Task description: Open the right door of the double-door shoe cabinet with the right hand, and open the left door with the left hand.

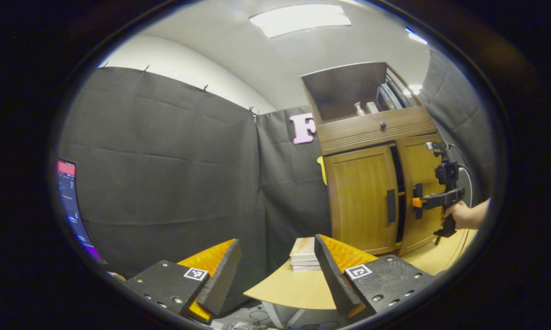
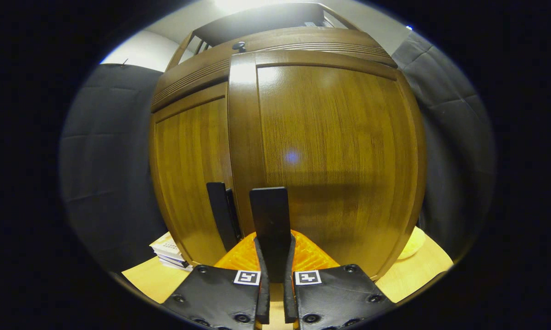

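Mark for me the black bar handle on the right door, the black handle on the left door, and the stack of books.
Black bar handle on right door (image 2: 269, 215): right gripper view, mid-bar.
Black handle on left door (image 1: 391, 206): left gripper view, middle.
Stack of books (image 1: 304, 254): left gripper view, top cover.

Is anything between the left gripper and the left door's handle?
Nothing visible. The left gripper is open and far back, and its line to the left door handle crosses bare table; the books sit lower.

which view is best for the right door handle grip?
Right gripper view: the right door handle stands close and centred, the right gripper fingers pressed on either side. Left gripper view has it far off, small, at the door edge, gripper side-on.
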`<state>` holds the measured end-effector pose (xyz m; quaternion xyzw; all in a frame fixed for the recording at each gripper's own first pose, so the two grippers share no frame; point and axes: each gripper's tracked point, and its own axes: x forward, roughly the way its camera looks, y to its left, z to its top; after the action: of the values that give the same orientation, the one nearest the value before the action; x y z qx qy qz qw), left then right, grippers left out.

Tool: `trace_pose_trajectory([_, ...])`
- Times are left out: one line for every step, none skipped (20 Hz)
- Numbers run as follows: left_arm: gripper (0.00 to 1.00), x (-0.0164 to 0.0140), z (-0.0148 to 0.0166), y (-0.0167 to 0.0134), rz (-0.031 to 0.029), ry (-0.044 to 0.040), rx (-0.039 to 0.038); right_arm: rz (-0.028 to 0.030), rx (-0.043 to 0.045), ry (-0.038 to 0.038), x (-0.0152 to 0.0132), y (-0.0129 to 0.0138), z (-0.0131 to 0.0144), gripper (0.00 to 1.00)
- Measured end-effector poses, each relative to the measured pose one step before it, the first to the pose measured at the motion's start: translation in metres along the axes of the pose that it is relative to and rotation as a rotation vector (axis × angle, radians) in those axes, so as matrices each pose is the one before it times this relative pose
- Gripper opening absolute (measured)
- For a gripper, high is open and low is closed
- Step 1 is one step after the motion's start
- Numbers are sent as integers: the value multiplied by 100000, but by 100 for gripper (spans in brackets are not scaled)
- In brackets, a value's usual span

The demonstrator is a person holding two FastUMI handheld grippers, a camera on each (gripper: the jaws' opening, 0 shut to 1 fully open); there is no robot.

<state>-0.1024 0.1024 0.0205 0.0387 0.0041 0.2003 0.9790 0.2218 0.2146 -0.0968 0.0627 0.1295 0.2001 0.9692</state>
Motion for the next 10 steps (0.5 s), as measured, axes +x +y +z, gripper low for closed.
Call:
trace_pose_trajectory([94, -275, 74, -588, -1131, -295, -275, 496, 313, 174, -421, -15, 60, 14])
trace_pose_trajectory([94, -60, 128, -568, -1140, -240, -221, 500, 68, 260, -492, -103, -177, 10])
trace_pose_trajectory([94, -286, 6, -366, -1082, -309, -187, 537, -75, 134, -502, -122, -44, 17])
trace_pose_trajectory([94, 57, 84, -365, -1120, -240, -311, 508, -194, 265, -418, -61, -155, 17])
trace_pose_trajectory([94, 71, -47, -373, -1172, -150, -383, 360, -61, 180, -474, -168, 24, 17])
trace_pose_trajectory([94, 106, -74, -430, -996, -15, -351, 457, -32, 405, -554, -147, -29, 17])
trace_pose_trajectory([94, 175, 27, -243, -968, -1, -370, 334, 185, 119, 202, 113, 70, 13])
trace_pose_trajectory([94, 185, -43, -338, -1015, -44, -425, 215, 95, 163, -207, -37, 92, 13])
trace_pose_trajectory([94, 83, -55, -438, -1091, 43, -385, 37, -129, 119, -397, -137, 297, 17])
trace_pose_trajectory([94, 203, 88, -437, -998, -16, -288, -28, -209, 84, -735, -222, 382, 17])
